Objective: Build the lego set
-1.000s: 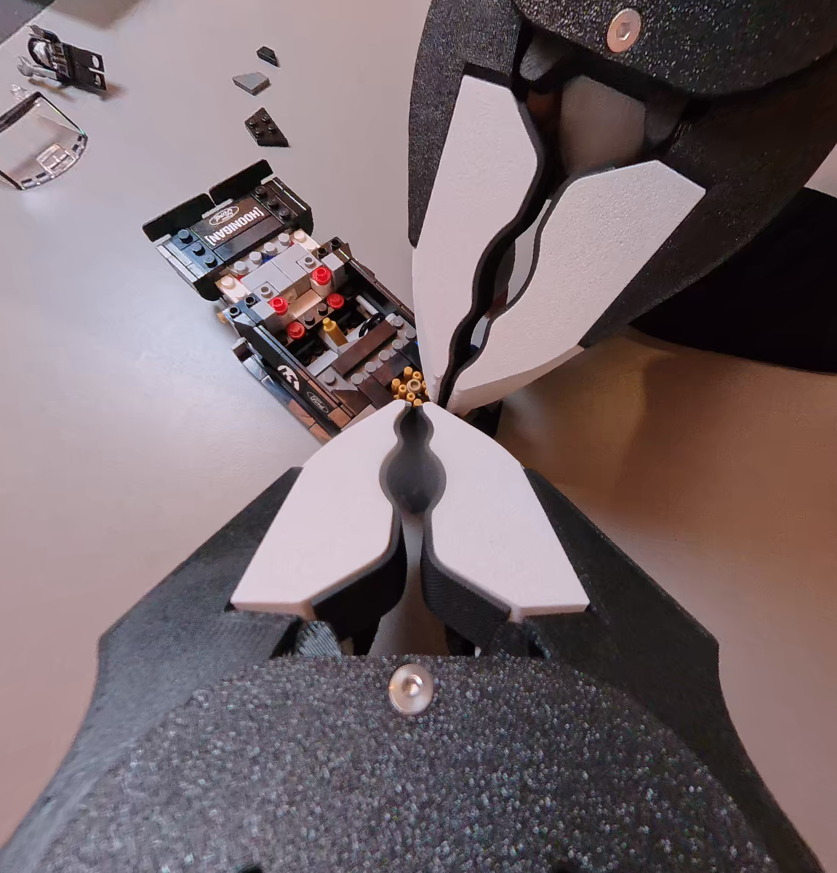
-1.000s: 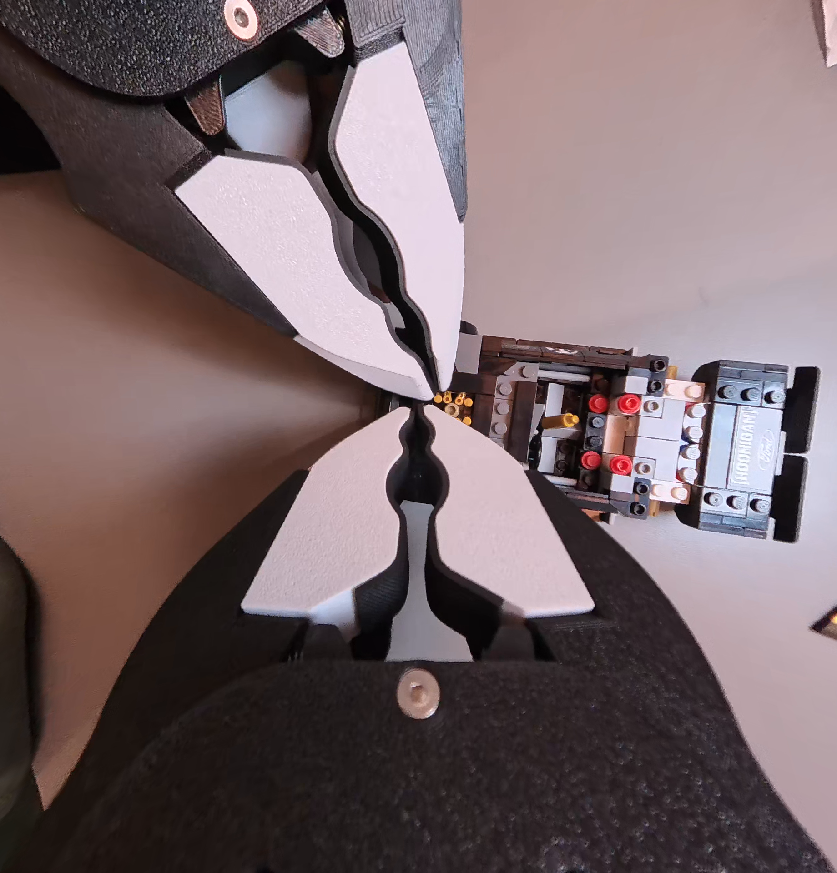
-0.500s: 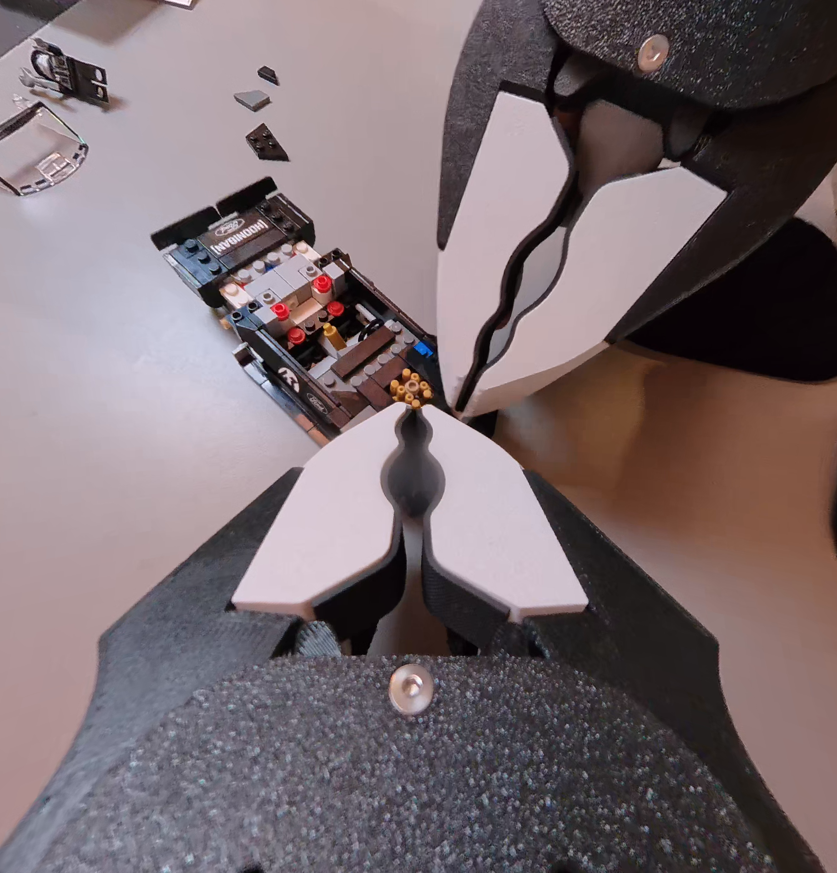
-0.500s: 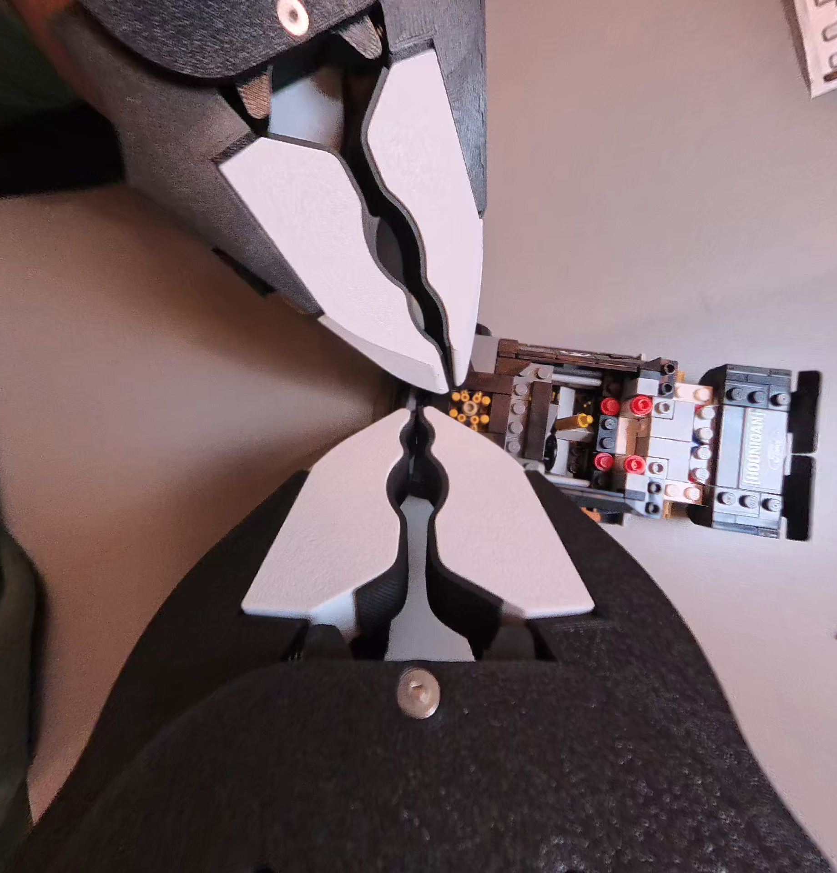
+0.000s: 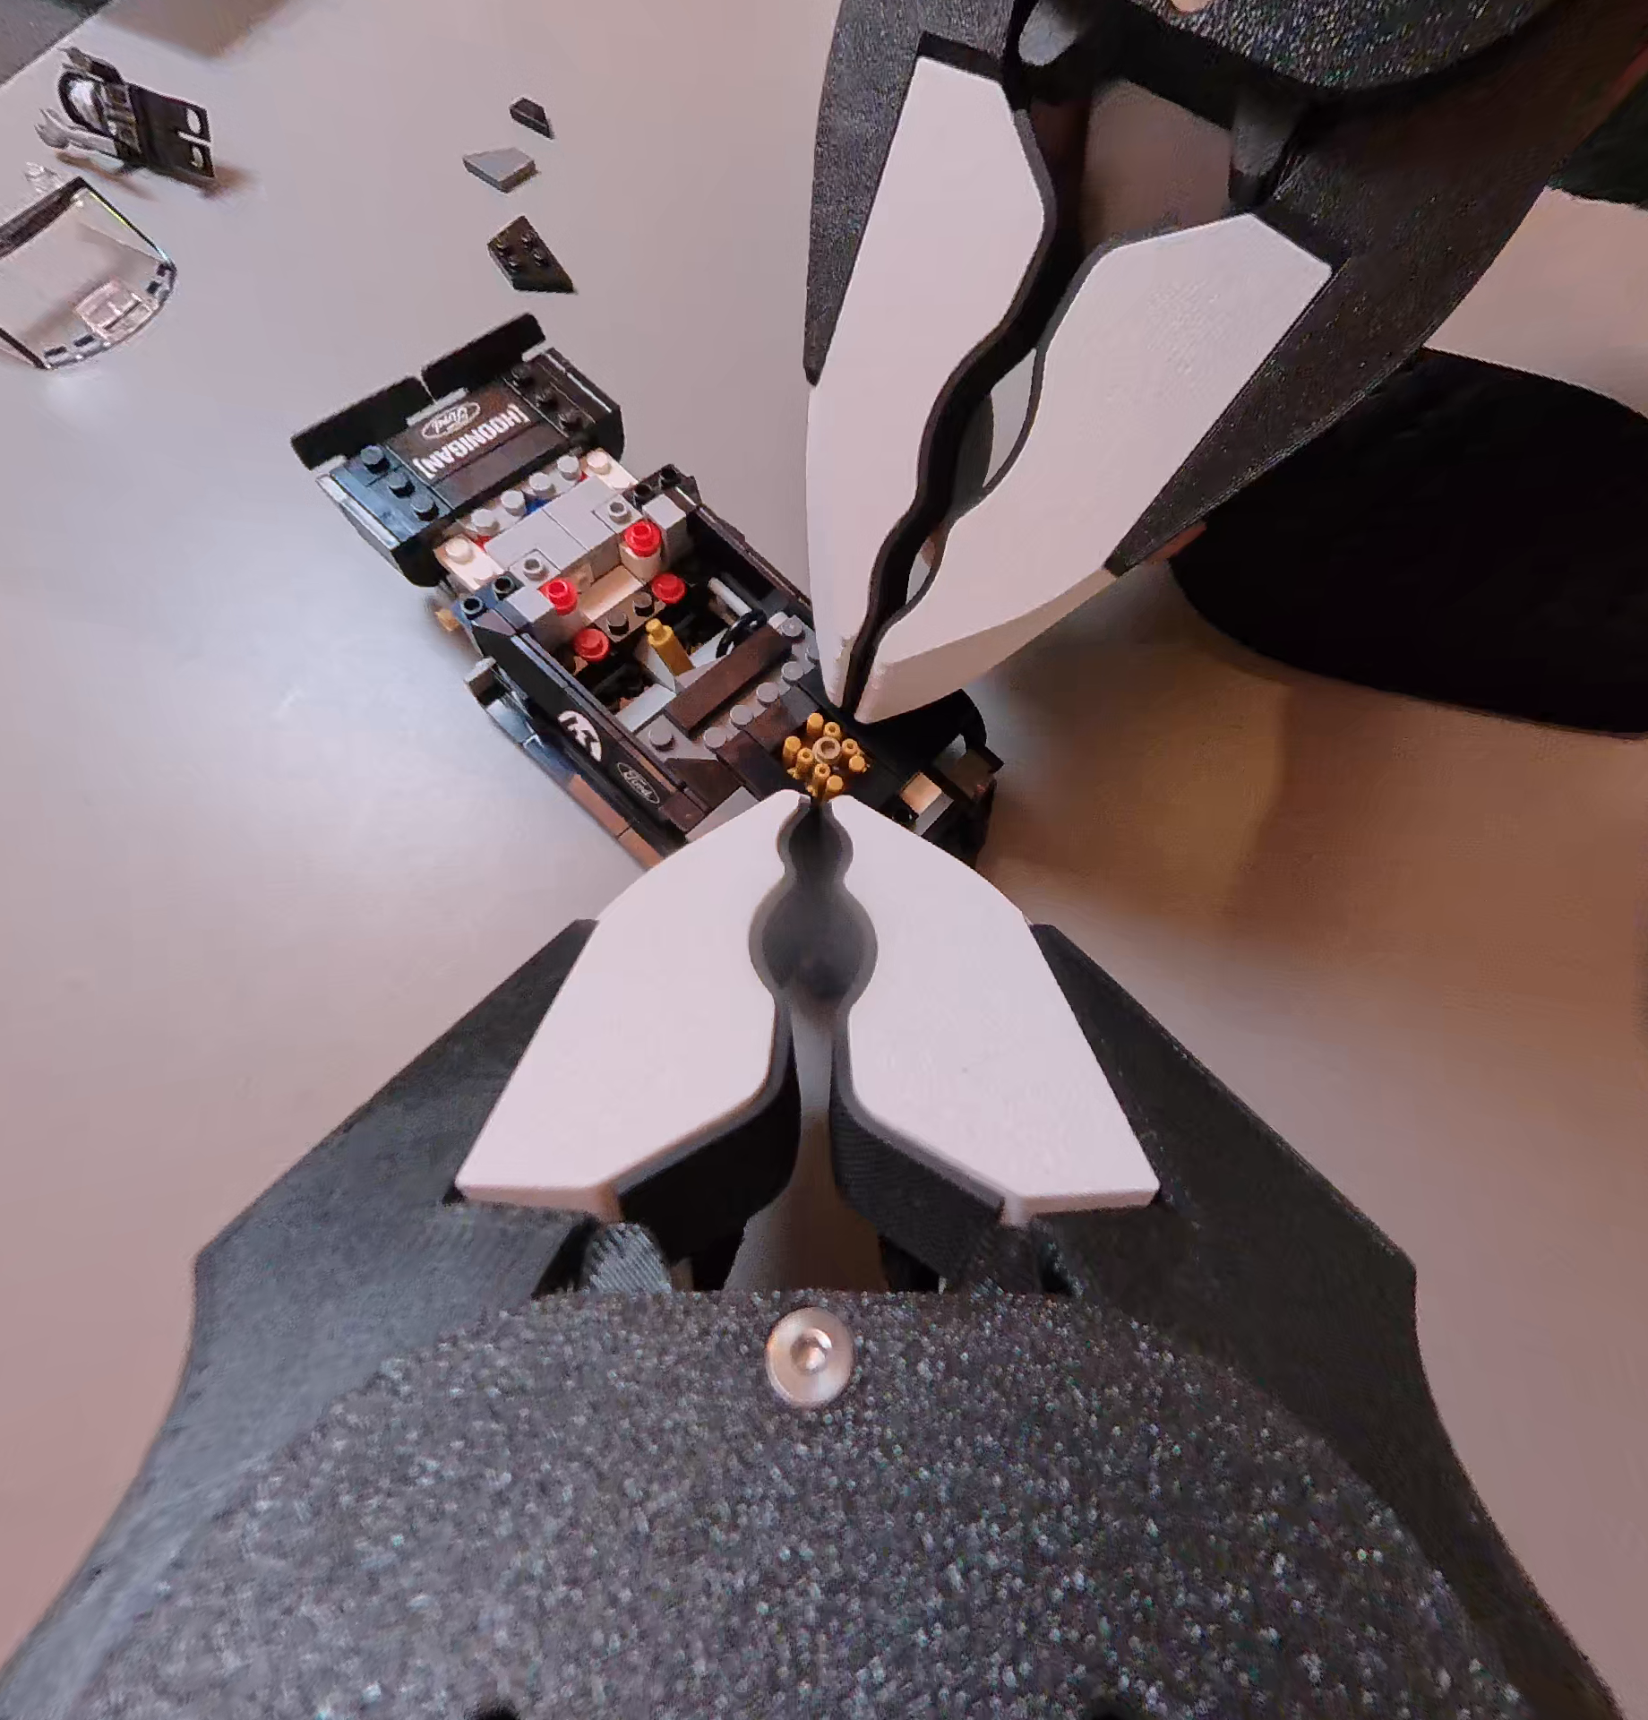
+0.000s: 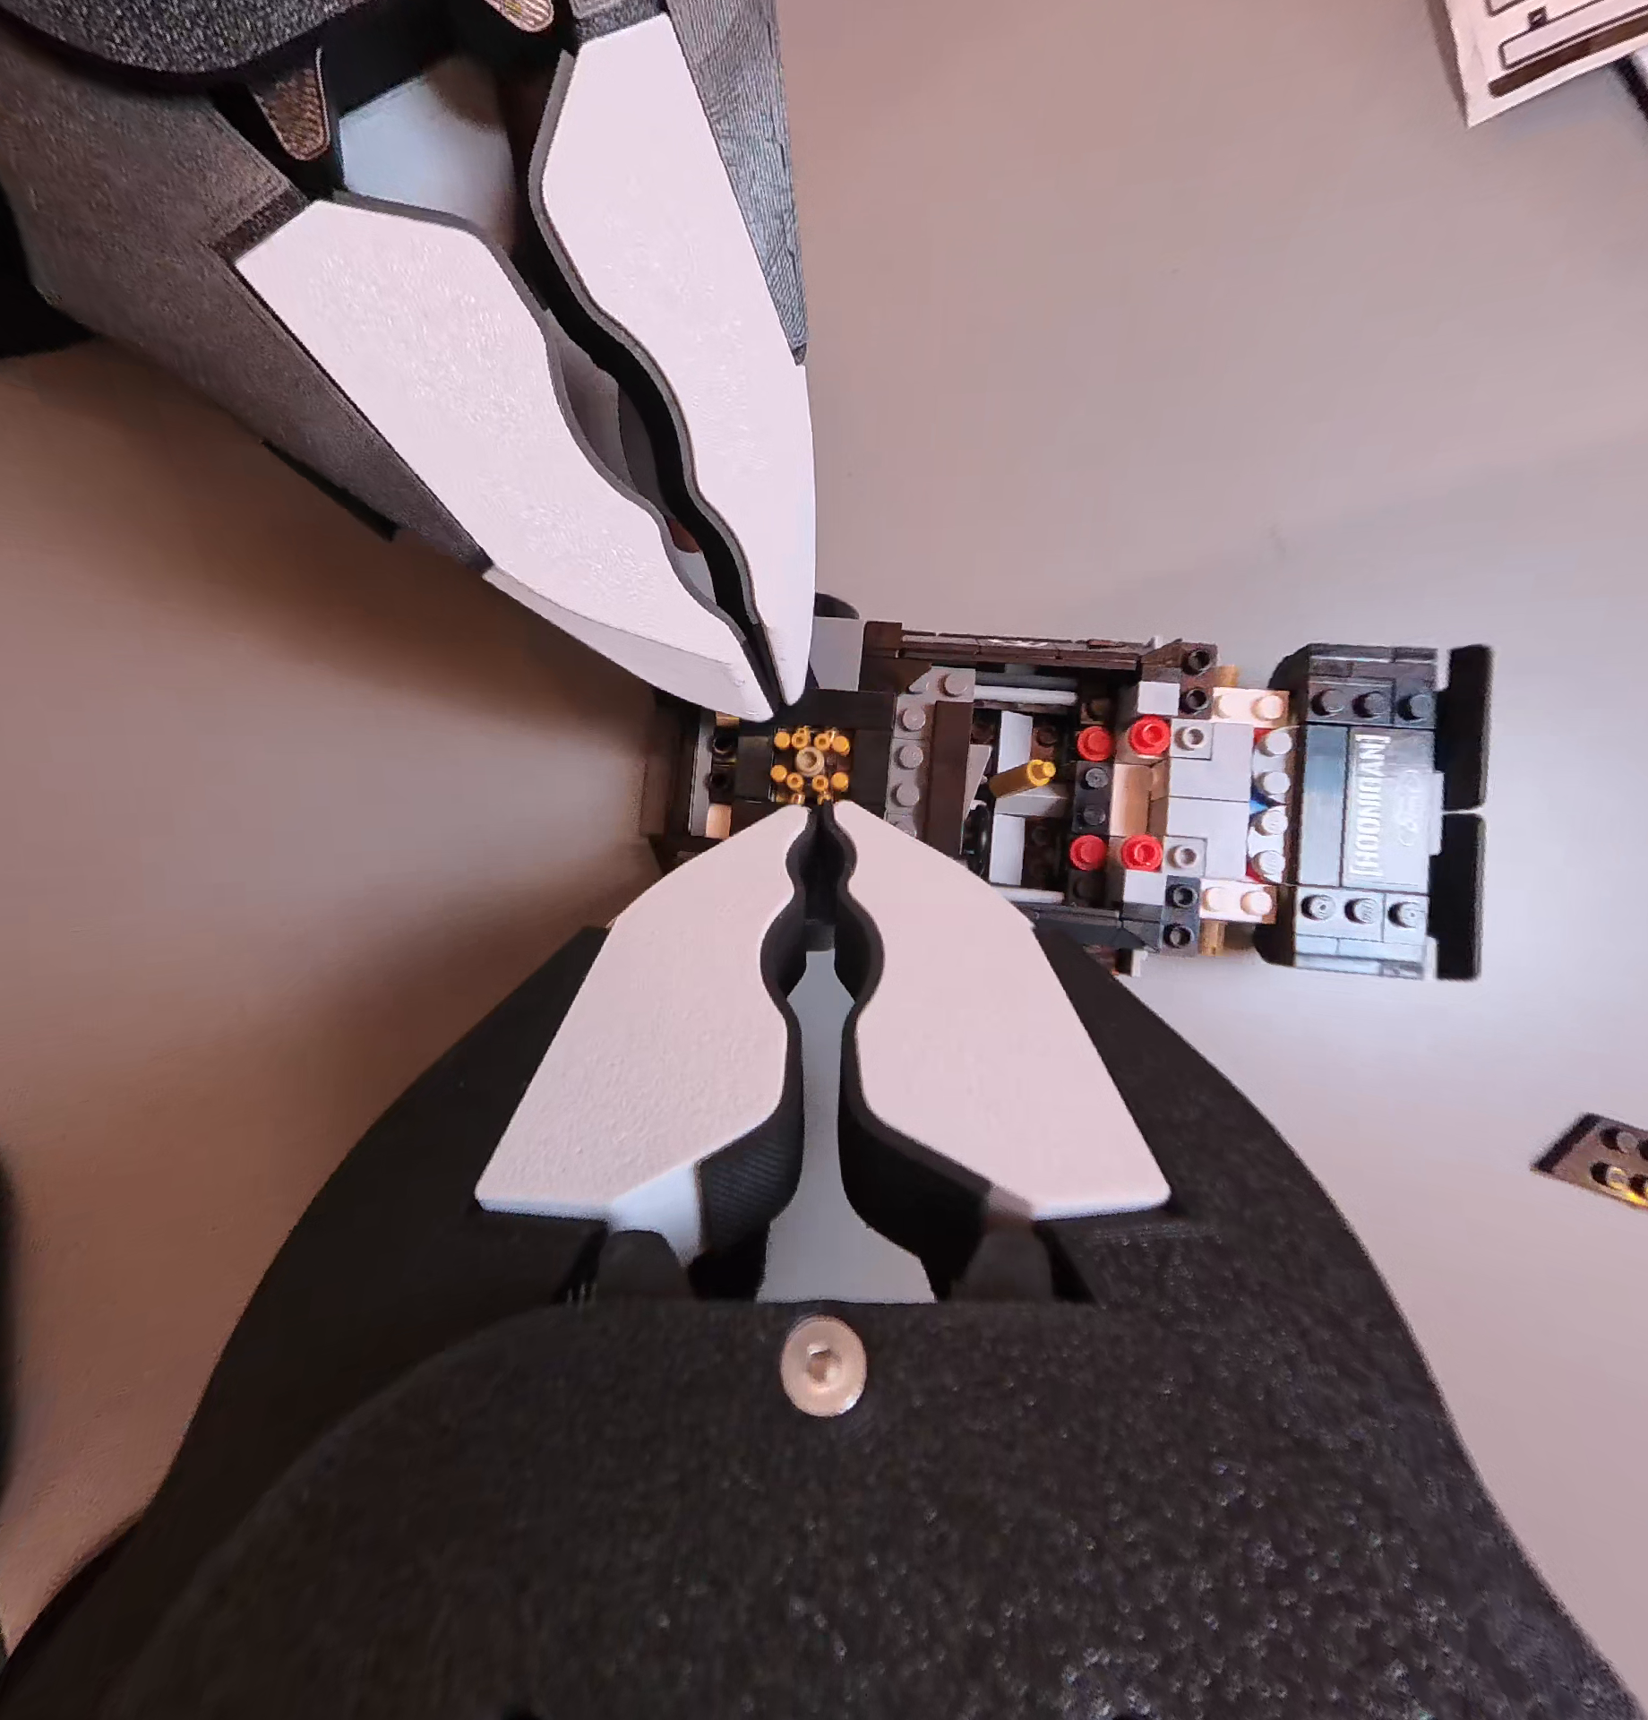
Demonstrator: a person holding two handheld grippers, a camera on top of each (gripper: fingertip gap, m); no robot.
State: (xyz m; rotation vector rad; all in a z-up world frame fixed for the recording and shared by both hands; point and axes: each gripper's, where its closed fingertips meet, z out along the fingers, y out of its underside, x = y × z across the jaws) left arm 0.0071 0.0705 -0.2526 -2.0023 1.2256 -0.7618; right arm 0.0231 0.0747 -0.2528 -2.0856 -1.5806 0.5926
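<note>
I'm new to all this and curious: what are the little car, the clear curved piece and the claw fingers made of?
The little car looks like hard glossy plastic: studded bricks with sharp highlights. The clear curved piece seems to be transparent plastic; the table shows through it. The claw fingers look like matte white sheets on grainy black shells, possibly printed plastic.
</note>
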